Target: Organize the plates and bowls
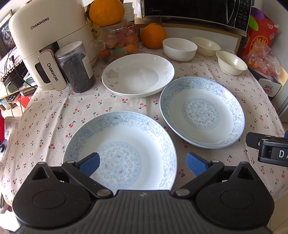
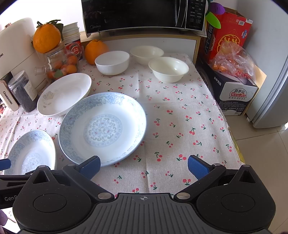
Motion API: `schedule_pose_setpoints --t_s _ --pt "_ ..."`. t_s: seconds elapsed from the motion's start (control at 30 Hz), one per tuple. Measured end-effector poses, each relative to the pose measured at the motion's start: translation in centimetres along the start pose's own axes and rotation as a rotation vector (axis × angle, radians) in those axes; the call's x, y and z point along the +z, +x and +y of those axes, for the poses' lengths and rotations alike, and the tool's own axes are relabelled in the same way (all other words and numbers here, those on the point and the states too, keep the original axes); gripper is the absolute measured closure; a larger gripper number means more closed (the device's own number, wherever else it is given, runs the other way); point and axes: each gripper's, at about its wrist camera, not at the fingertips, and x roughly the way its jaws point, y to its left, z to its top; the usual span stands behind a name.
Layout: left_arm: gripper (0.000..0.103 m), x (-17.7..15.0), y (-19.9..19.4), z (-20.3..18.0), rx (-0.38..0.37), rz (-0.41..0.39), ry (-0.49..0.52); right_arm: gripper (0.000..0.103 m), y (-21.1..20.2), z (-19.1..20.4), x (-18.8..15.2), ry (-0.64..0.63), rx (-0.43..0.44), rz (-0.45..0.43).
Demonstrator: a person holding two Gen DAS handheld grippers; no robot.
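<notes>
Two blue-patterned plates lie on the cherry-print tablecloth: the near one (image 1: 126, 144) (image 2: 30, 153) under my left gripper (image 1: 143, 164), the other (image 1: 201, 111) (image 2: 102, 126) to its right. A white plate with a pale flower (image 1: 138, 75) (image 2: 64, 93) lies behind them. Three white bowls (image 1: 180, 48) (image 1: 206, 45) (image 1: 231, 62) stand at the back; in the right wrist view they are at the far middle (image 2: 112, 62) (image 2: 146, 54) (image 2: 168, 69). My left gripper is open, its jaws over the near plate's front rim. My right gripper (image 2: 144, 168) is open and empty above bare cloth.
An air fryer (image 1: 46, 41), a dark jar (image 1: 75, 66) and a glass jar of small oranges (image 1: 118, 45) stand at the back left. Two large oranges (image 1: 153, 36) (image 1: 106, 11) and a microwave (image 2: 142, 14) are behind. Boxes (image 2: 232, 86) line the right edge.
</notes>
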Motion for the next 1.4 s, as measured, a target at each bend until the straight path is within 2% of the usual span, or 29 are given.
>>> schedule_pose_setpoints --t_s 0.67,0.8,0.87,1.0,1.2,1.27,1.4 --pt "0.000 0.1 0.1 -0.1 0.005 -0.016 0.001 0.000 0.0 -0.2 0.3 -0.011 -0.001 0.014" --pt "0.000 0.5 0.0 0.4 -0.007 -0.058 -0.010 0.000 0.1 -0.2 0.6 -0.036 -0.010 0.028" --pt "0.000 0.9 -0.4 0.7 -0.034 -0.096 0.011 0.000 0.1 -0.5 1.1 -0.034 0.005 0.033" --pt "0.000 2.0 -0.7 0.9 -0.102 -0.118 0.067 0.000 0.2 -1.4 2.3 0.006 0.081 0.057" --pt "0.006 4.2 1.3 1.8 -0.232 -0.017 0.073 0.000 1.0 -2.3 3.6 0.013 0.148 0.079" --pt "0.015 4.9 2.5 2.3 -0.289 0.024 0.058 0.000 1.7 -2.8 4.2 0.025 0.157 0.081" --pt "0.024 5.8 4.7 2.8 -0.324 0.023 0.038 0.001 3.2 -3.9 4.7 0.060 0.177 0.058"
